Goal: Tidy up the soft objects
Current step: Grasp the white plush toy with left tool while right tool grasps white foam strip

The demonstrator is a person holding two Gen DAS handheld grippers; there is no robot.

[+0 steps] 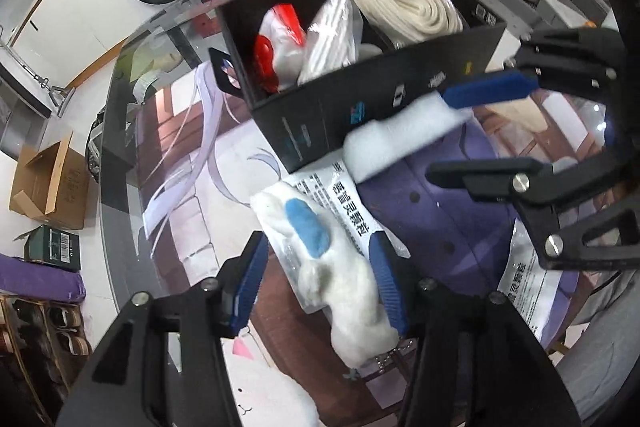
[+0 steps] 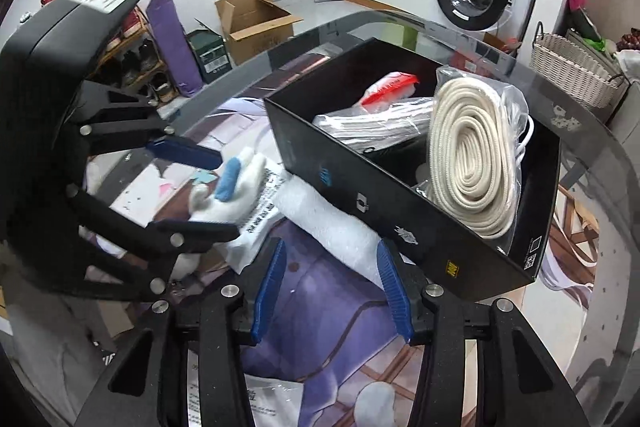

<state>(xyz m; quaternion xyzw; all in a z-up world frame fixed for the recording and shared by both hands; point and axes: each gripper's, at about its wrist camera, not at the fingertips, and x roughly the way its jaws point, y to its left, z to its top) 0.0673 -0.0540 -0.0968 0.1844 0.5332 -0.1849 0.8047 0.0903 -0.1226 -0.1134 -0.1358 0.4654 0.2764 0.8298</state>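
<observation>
Beside the black box (image 2: 400, 195) on the glass table (image 2: 592, 131), left gripper (image 1: 316, 267) half-open around white plush toy (image 1: 344, 291), right gripper (image 2: 332, 283) half-open around white foam roll (image 2: 332, 223), neither clearly pinched

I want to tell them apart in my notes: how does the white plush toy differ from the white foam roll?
The plush toy is fluffy with a blue patch; the foam roll is plain white and finely textured. The toy lies in a clear printed bag; the roll is bare. The toy sits between the left gripper's fingers; the roll lies against the black box, by the right gripper. Both are white, soft and outside the box.
</observation>
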